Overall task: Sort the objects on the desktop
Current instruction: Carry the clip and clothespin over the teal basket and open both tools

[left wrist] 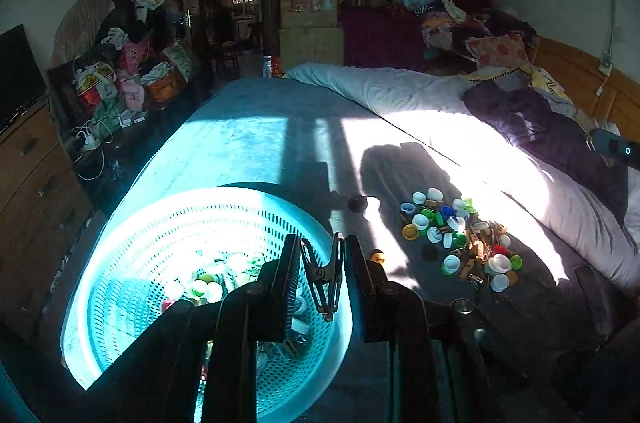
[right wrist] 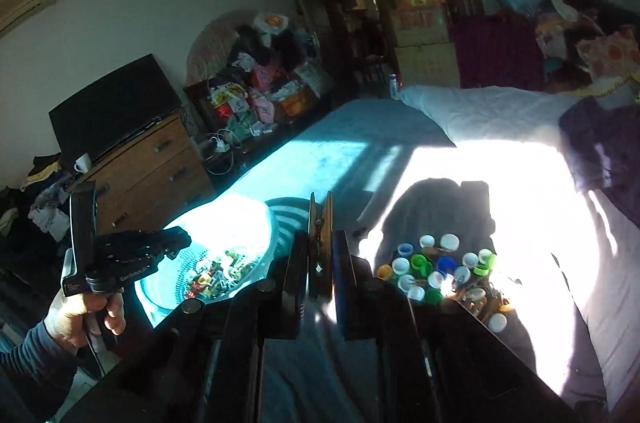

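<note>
My left gripper (left wrist: 322, 263) is shut on a dark metal clip (left wrist: 325, 273) and hangs over the white perforated basket (left wrist: 132, 263), which holds several caps and clips. My right gripper (right wrist: 319, 263) is shut on a wooden clothespin (right wrist: 319, 243) that stands upright between the fingers. On the dark blanket to the right lies a pile of bottle caps and clothespins (left wrist: 460, 239), seen too in the right wrist view as the pile (right wrist: 440, 271). In the right wrist view the left gripper (right wrist: 176, 243) is held in a person's hand (right wrist: 80, 315) over the basket (right wrist: 240, 223).
A small dark ball (left wrist: 357, 203) rests beside the basket. A pale duvet (left wrist: 460, 119) with dark clothes covers the bed's right side. A wooden dresser (right wrist: 148, 167) with a TV (right wrist: 112, 103) and a white mug (right wrist: 83, 163) stands left. Bags are piled in the far corner.
</note>
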`<state>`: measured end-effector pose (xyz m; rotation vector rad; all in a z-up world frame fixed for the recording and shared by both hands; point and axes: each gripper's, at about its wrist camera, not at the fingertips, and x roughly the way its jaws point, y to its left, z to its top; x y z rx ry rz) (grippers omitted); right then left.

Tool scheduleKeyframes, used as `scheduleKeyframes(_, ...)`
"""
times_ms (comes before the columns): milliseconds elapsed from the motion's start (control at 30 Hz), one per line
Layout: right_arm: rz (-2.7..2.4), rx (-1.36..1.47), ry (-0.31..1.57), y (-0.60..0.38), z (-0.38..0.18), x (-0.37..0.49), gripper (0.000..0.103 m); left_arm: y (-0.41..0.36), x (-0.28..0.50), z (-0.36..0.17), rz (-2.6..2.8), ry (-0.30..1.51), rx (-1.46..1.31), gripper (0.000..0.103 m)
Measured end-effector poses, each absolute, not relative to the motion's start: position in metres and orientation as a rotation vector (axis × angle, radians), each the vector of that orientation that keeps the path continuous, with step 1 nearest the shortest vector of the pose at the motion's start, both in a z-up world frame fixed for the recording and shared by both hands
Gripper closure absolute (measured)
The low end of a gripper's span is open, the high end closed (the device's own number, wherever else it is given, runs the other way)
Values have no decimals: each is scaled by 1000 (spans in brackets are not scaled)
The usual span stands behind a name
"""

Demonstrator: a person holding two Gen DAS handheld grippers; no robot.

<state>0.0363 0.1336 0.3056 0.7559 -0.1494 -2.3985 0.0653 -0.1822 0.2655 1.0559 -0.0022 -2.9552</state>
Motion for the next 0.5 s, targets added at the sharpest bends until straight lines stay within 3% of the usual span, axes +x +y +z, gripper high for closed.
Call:
scheduleKeyframes(233,-2230,798,-71,15,325,9,92,-272,60,276,-2822,44,1086,80)
scheduleKeyframes(500,-2072,980,96,-98,298,-31,92,-328,25,251,-2692,141,1348,80)
